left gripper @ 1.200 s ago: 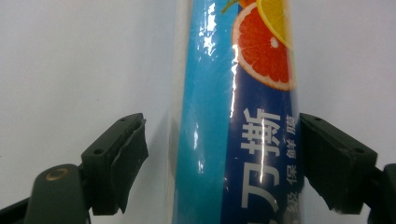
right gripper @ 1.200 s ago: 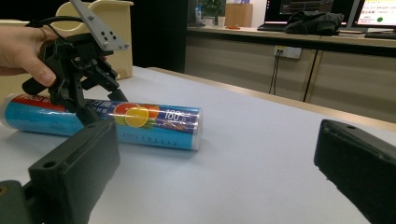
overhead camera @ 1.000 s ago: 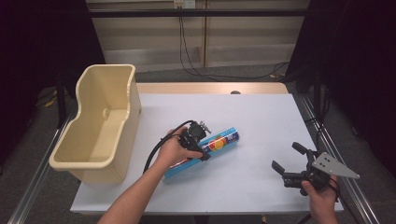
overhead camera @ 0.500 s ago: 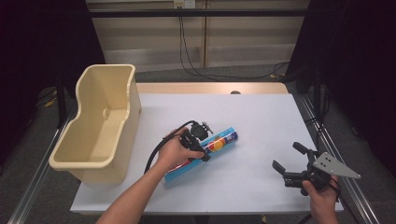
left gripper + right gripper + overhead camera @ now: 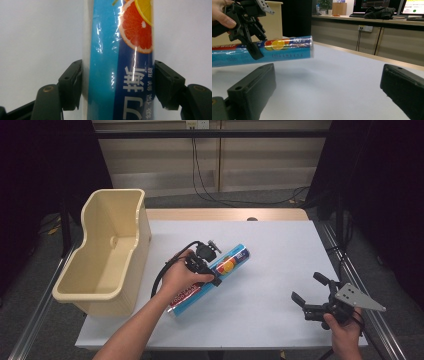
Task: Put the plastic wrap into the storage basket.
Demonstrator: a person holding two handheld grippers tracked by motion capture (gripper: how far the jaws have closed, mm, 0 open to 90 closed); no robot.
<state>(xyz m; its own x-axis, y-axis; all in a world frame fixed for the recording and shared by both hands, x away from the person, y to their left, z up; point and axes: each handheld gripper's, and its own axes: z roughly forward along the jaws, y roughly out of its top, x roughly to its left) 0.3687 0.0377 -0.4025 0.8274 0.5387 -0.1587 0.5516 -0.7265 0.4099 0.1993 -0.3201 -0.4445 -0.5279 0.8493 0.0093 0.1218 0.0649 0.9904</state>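
Where the worktop (image 5: 260, 245) meets its left edge, a cream plastic bin (image 5: 107, 252) stands upright with its open mouth facing up, partly overhanging the side. Just to its right, the left gripper (image 5: 207, 267) is held in a hand (image 5: 177, 280) whose forearm comes up from the bottom of the high view, a black cable looping from it. Its jaws are clamped on a blue roll of cling film (image 5: 212, 277), one jaw against each long side of the box-like tube, as the left gripper view makes plain: the black pads (image 5: 71, 85) press flush on either flank of the roll (image 5: 120, 62), whose wrapper bears a grapefruit slice, an orange slice and white characters. In the high view the roll lies slantwise, its near end low and to the left under the hand, its far end pointing up and to the right toward the middle of the worktop. From the right gripper view the roll (image 5: 274, 50) looks raised a little off the surface, with a faint shadow beneath, though the low angle makes that hard to confirm. Well apart, near the right front corner, the right gripper (image 5: 312, 292) sits in the other hand (image 5: 345, 327), its jaws spread wide and holding nothing, the grey three-cornered plate on top pointing right.
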